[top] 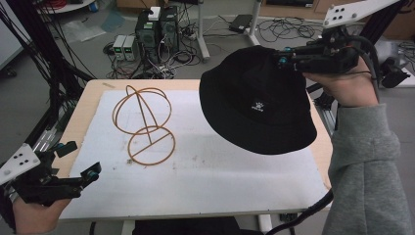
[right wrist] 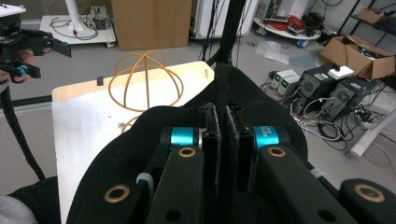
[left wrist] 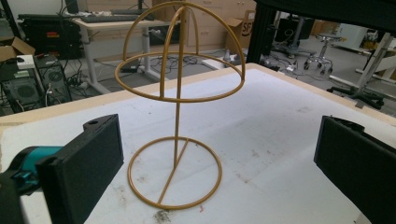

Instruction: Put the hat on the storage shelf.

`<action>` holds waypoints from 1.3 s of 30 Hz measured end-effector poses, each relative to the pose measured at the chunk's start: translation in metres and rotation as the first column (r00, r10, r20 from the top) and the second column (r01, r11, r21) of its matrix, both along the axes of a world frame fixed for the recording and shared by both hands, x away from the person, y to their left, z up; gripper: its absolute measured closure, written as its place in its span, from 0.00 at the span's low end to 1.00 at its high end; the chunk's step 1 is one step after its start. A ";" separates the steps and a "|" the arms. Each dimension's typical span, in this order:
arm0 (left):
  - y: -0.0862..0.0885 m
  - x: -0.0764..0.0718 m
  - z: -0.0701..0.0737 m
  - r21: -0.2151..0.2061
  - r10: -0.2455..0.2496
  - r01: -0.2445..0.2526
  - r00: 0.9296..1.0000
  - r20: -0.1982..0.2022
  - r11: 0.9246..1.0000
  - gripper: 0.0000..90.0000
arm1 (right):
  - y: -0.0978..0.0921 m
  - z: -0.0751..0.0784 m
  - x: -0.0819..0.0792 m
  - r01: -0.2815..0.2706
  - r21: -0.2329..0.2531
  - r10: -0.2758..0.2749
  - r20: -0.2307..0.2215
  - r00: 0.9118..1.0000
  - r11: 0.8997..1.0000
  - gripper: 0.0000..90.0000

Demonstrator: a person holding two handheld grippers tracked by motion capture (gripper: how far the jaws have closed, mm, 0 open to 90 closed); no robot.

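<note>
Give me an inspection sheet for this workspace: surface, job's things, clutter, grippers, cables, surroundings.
Surface: wooden table covered by a white sheet with small dark marks.
Job's things: gold wire hat stand upright on the sheet, bare; black bucket hat held in the air to its right, apart from it.
Clutter: nothing seen on the sheet.
Grippers: right gripper has its jaws shut on the hat's fabric; left gripper is open, low at the table's near left corner, holding nothing.
Cables: black cable trails off the table's near right edge.
Surroundings: computer towers and loose wires on the floor behind; cardboard boxes.
</note>
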State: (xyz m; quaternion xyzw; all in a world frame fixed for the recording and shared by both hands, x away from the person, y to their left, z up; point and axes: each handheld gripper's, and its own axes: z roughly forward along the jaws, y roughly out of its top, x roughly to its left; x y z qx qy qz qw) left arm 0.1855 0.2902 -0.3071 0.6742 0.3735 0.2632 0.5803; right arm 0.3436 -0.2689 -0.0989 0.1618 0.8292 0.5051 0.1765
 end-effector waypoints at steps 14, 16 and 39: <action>0.002 -0.003 0.000 0.003 0.006 -0.006 1.000 0.003 1.000 0.02 | 0.024 0.000 0.005 -0.052 0.004 0.052 0.002 0.999 0.999 0.96; 0.003 -0.004 0.000 0.002 0.007 -0.007 1.000 0.003 1.000 0.02 | 0.027 0.001 0.005 -0.065 0.007 0.065 0.005 0.998 0.998 0.96; 0.002 -0.013 -0.004 0.012 0.010 -0.010 1.000 -0.008 1.000 0.02 | 0.127 0.010 0.021 -0.187 -0.010 0.187 0.027 0.982 0.982 0.96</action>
